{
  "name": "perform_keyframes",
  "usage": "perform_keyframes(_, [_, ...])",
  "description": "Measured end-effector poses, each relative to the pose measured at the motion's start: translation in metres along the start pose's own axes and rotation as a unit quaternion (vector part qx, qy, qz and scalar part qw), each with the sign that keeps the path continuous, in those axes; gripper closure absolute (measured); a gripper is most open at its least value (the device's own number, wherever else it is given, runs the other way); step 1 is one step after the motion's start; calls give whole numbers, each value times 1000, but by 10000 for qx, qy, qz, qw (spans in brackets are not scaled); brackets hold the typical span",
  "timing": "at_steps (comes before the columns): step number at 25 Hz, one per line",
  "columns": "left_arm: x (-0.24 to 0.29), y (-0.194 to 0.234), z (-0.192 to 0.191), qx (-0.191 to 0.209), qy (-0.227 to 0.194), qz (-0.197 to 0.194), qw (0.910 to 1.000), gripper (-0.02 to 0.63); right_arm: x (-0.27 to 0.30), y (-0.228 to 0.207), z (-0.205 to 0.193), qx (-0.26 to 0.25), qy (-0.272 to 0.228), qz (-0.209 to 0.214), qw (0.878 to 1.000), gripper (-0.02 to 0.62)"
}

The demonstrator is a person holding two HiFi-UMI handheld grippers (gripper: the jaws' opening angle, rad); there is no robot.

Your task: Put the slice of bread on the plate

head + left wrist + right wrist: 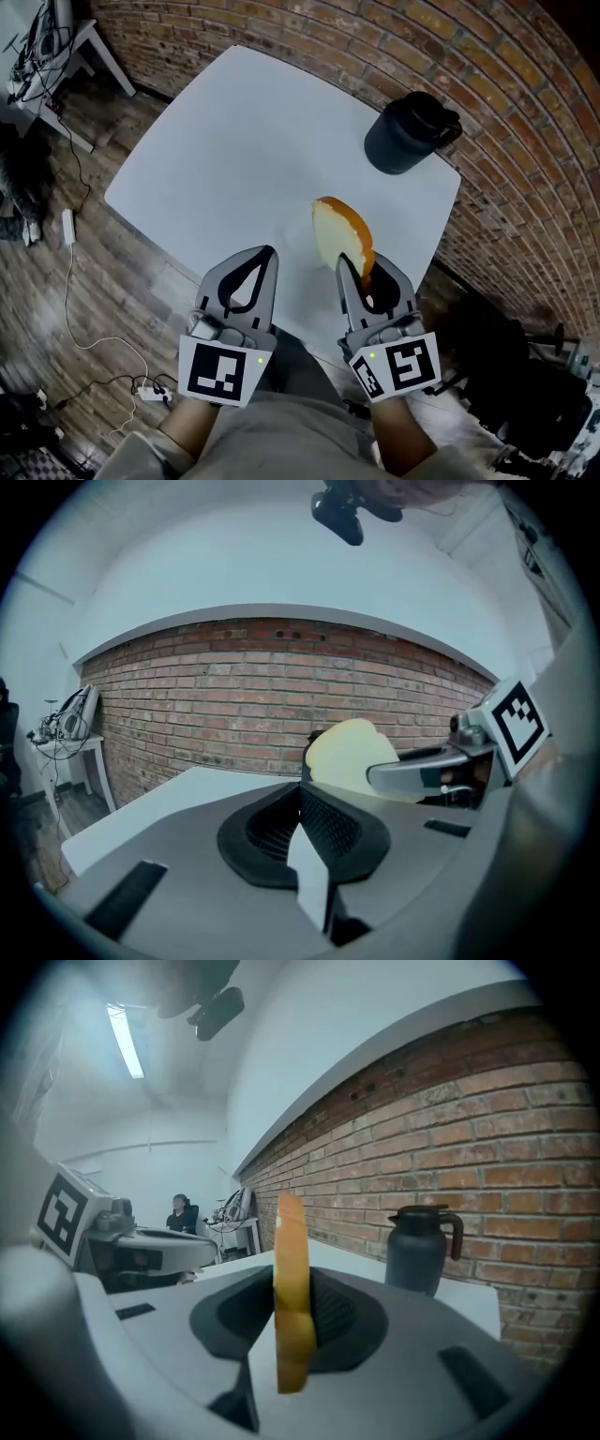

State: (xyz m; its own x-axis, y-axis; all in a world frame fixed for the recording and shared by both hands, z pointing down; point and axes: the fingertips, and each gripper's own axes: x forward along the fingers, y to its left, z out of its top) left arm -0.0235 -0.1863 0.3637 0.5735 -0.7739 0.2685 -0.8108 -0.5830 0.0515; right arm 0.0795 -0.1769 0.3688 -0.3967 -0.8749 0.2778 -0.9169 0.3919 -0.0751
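A slice of bread [339,230], pale crumb with an orange-brown crust, stands on edge above the near right part of the white table [234,141]. My right gripper [362,272] is shut on its lower end. In the right gripper view the bread [291,1269] rises edge-on between the dark pads of the right gripper [292,1312]. My left gripper [269,253] hovers beside it on the left, shut and holding nothing. In the left gripper view the left gripper [302,797] has its jaws together, and the bread [342,757] shows to the right. No plate is in view.
A dark jug [408,131] with a handle stands near the table's far right corner, close to the brick wall [525,141]. Cables and a power strip [150,394] lie on the wooden floor at left. A small white side table [84,47] stands far left. A person [178,1213] sits in the distance.
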Motion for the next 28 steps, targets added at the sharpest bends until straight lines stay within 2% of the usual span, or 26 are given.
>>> perform_keyframes(10, [10, 8, -15, 80, 164, 148, 9997, 597, 42, 4, -56, 441, 654, 623, 9949, 500])
perform_keyframes(16, [11, 17, -15, -2, 220, 291, 9993, 597, 64, 10, -81, 1176, 1000, 1087, 9820, 500])
perform_keyframes(23, [12, 17, -17, 25, 293, 360, 9989, 597, 75, 15, -100, 1456, 1367, 1339, 9707, 500])
perform_keyframes(28, [14, 17, -18, 62, 332, 399, 9986, 596, 83, 14, -110, 1989, 1576, 1485, 9558, 500])
